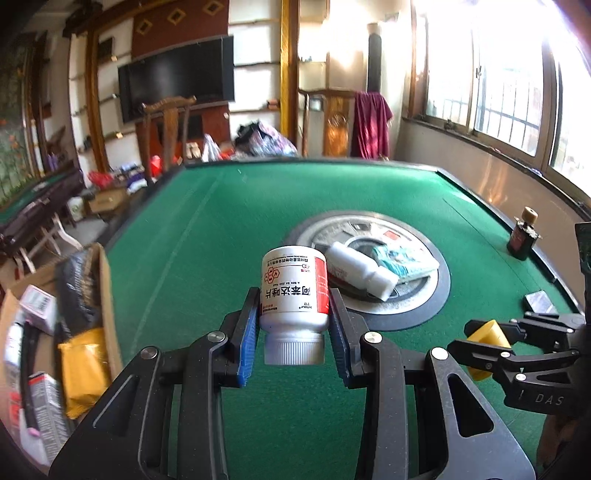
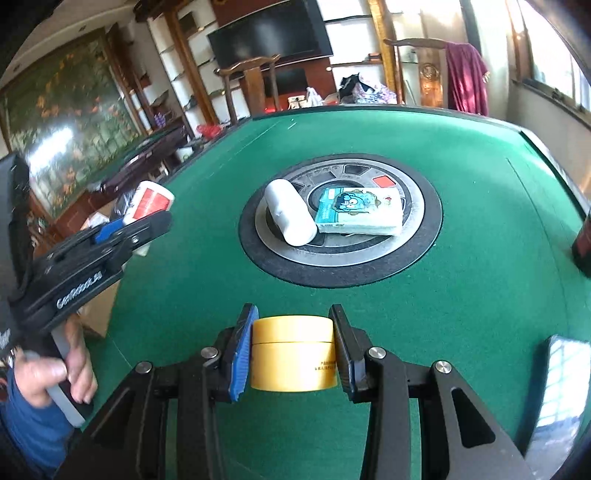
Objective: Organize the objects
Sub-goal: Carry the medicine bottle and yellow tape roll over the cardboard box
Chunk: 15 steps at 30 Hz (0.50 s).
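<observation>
Green felt counter is occupied centrally by a white bottle beside a tissue pack; an upside-down pill bottle is clamped by the left gripper, a yellow jar by the right gripper.

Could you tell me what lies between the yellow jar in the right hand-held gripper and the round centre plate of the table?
Only bare green felt lies between the yellow jar and the centre plate, as the right wrist view shows.

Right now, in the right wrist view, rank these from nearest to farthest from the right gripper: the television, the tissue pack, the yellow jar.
1. yellow jar: between the right gripper pads.
2. tissue pack: on the table's round centre plate, beside a lying white bottle.
3. television: on the far wall.
</observation>
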Tool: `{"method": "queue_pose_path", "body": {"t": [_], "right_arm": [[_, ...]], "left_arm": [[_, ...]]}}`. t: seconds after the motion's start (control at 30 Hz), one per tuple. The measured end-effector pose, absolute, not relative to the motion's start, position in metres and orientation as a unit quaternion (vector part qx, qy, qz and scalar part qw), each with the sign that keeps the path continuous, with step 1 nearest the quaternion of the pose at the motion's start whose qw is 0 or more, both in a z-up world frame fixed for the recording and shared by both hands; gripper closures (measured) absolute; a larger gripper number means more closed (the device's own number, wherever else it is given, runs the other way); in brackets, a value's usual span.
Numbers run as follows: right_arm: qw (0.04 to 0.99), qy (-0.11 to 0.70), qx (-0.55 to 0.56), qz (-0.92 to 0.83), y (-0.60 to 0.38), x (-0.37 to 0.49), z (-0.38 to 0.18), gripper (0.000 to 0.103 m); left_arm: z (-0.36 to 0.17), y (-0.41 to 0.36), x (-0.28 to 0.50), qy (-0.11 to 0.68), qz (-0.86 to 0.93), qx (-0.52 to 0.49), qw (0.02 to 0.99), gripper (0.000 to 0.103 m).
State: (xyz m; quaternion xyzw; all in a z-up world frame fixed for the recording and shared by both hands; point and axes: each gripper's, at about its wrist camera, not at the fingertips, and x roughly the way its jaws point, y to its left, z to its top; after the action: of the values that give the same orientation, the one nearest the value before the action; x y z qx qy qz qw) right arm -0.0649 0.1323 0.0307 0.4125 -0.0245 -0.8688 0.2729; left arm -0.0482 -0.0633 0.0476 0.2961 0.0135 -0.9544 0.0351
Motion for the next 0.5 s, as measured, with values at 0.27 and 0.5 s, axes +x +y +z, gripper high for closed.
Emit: {"method": "queue_pose_path", "body": {"t": [0.27, 0.5], "right_arm": [[0.275, -0.029, 0.399, -0.874, 0.099, -0.042, 0.034, 0.064], [0.284, -0.025, 0.398, -0.872, 0.076, -0.032, 0.032, 0.064]], "left_arm": [[0.054, -0.070, -0.018, 0.008, -0.963, 0.268, 0.040, 0.069], [0.056, -0.086, 0.004, 0.018, -0.965, 0.257, 0.051, 0.069]]}}
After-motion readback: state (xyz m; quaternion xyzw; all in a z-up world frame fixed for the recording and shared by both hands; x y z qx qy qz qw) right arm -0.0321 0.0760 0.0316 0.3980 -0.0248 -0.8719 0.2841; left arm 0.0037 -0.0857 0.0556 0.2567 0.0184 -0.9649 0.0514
